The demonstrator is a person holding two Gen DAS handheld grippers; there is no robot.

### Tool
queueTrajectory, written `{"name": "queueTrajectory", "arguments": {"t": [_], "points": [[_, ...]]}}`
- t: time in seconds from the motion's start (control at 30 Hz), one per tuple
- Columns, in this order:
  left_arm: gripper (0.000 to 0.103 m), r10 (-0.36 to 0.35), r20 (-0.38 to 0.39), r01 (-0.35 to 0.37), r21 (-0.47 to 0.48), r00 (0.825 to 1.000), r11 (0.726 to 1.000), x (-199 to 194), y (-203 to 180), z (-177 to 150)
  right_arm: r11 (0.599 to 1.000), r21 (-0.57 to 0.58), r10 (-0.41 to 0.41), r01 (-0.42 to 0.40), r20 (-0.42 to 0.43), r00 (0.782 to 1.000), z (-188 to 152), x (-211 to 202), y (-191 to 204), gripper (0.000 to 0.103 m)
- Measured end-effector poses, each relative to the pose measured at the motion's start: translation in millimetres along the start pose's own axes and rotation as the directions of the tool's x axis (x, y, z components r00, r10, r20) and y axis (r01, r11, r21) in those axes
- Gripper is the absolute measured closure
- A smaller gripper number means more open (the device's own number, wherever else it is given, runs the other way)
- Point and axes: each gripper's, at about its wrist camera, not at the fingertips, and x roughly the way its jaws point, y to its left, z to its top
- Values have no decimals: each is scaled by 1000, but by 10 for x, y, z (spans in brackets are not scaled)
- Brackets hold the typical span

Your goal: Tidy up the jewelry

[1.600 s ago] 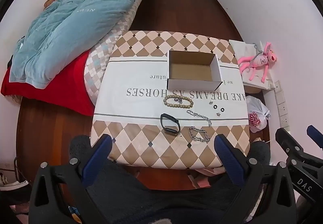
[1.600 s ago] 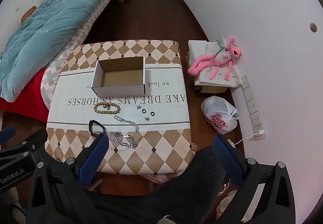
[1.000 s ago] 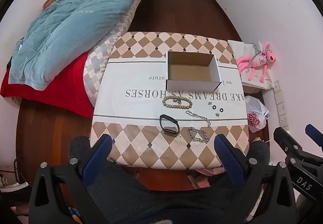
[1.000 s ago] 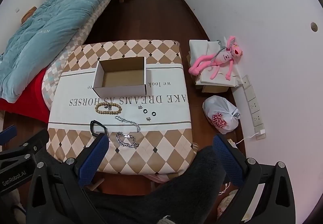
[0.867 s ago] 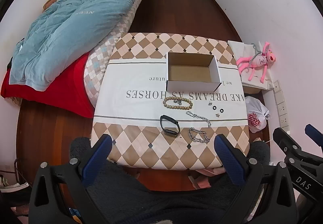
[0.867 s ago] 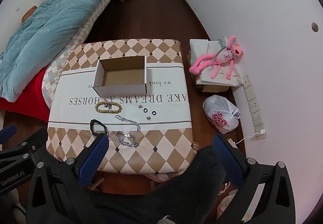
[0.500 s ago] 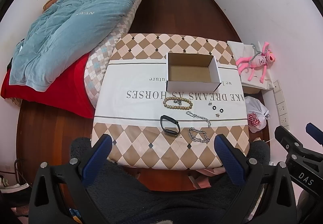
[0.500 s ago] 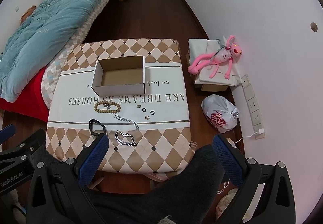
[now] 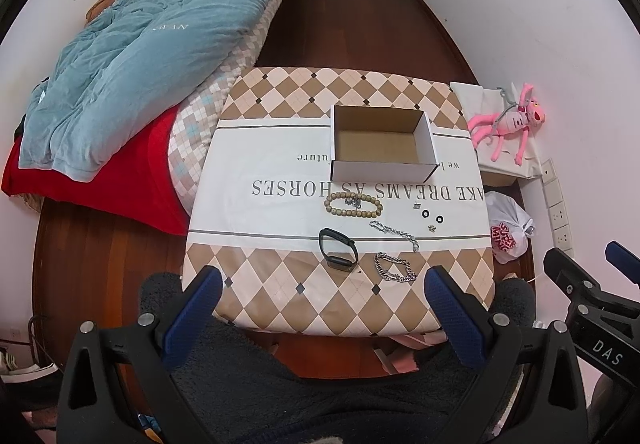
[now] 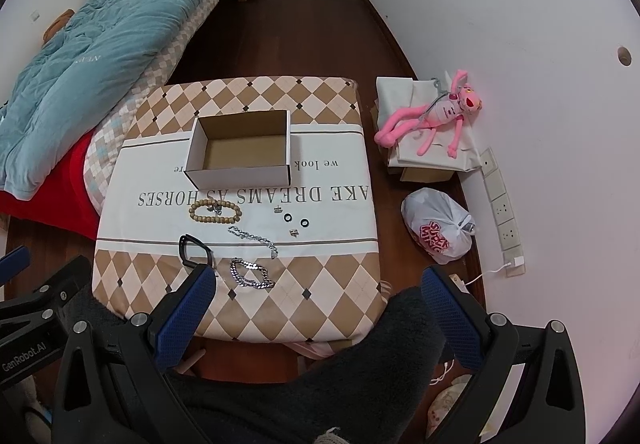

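Both claws are hanging wide apart w/ nothing between the blue pads: left claw [image 9: 322, 294] and right claw [image 10: 318, 294] are hovering above the near edge of the table [image 9: 280, 300], well short of the jewelry.

Jewelry is lying spread on the checkered cloth, betw. the box [image 9: 382, 149] and the near edge. Box is white cardboard, open on top, brown inside, w/ nothing in it; its long axis is running left-right across the table.

Bead bracelet [image 9: 353, 205] is sitting just in front of the box: tan wooden beads in a flat oval, long axis left-right, w/ a small silver bit inside the loop. Black band [image 9: 338, 252] is lying nearer, a closed loop w/ its thick end pointing toward the claws. Thin silver chain [image 9: 394, 231] is stretching diagonally, from near the beads down toward the right. Thick silver chain [image 9: 395, 267] is lying folded into a loose loop just beside the black band, long axis roughly left-right.

Two small black rings [image 9: 433, 216] are sitting to the right, apart from the chains, w/ two tiny silver pieces [image 9: 431, 228] near them; too small to tell what.
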Motion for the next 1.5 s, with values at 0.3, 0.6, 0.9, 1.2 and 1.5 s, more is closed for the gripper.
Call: {"name": "queueTrajectory", "arguments": {"t": [0.3,0.6,0.9,1.2,1.5], "points": [[0,1,10,-1,0,1000,1000,-59,18,30,1000,-3,-2,2,3,1000,1,-8,5,0],[0,-2,15,2,-1,1000,1000,-66,29,37,1000,-5,-2,2,4,1000,25,-50,9,0],[0,-4,35,4,2,999,1000,-120,17,67,1000,-1,2,-2,8,1000,85,-117,4,0],[0,-9,42,9,2,999,1000,-132,15,28,1000,-4,2,-2,10,1000,91,-128,-7,0],[0,-10,42,9,3,999,1000,-130,7,35,1000,-3,3,-3,13,1000,119,-157,-19,0]]}}
